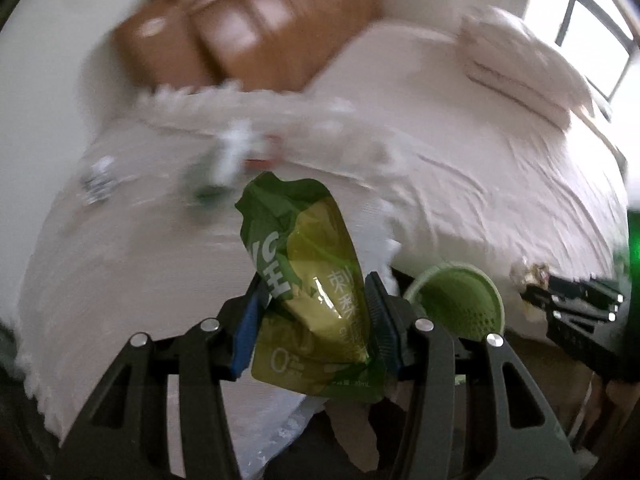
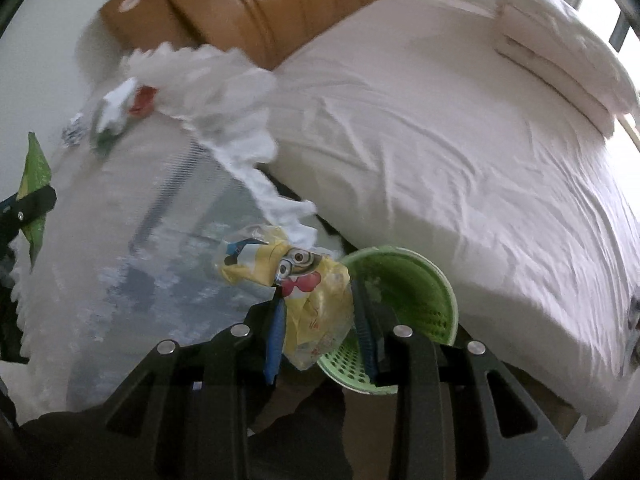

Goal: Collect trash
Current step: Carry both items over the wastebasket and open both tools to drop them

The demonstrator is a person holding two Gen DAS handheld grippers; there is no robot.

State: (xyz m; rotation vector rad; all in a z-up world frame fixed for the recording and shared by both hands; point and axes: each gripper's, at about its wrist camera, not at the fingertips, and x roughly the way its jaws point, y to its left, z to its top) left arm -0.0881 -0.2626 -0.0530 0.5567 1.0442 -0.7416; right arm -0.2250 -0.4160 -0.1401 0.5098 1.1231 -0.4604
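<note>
A bedroom: a bed (image 2: 460, 128) under a creased white sheet, a brown wooden headboard (image 2: 256, 4) behind it, folded white bedding (image 2: 560, 52) at the far corner, and beside the bed a low surface under a pale cloth (image 2: 112, 248). Left tongs (image 1: 316, 300): closed on a green drink pouch (image 1: 308, 280), both blue pads pressed to its sides, the pouch standing up between them. Right tongs (image 2: 318, 312): nearly fully closed, pinching a crumpled yellow cartoon wrapper (image 2: 308, 296) that bulges above the pads. Green perforated waste basket (image 2: 404, 308): on the floor at the foot of the bed, just beyond the right tongs and close to the right of the left ones; its mouth faces up and appears empty.

Further out, a white plastic bag (image 2: 208, 92) trails over the cloth, and small scraps (image 2: 120, 108) lie at its far end, too blurred to identify.

Step in hand, by judgement: carrying both pieces to the basket. Done well, each pair of tongs would be brought squarely over the mouth before opening, one after the other so they do not collide, and low enough that the light wrapper cannot drift past the rim.
</note>
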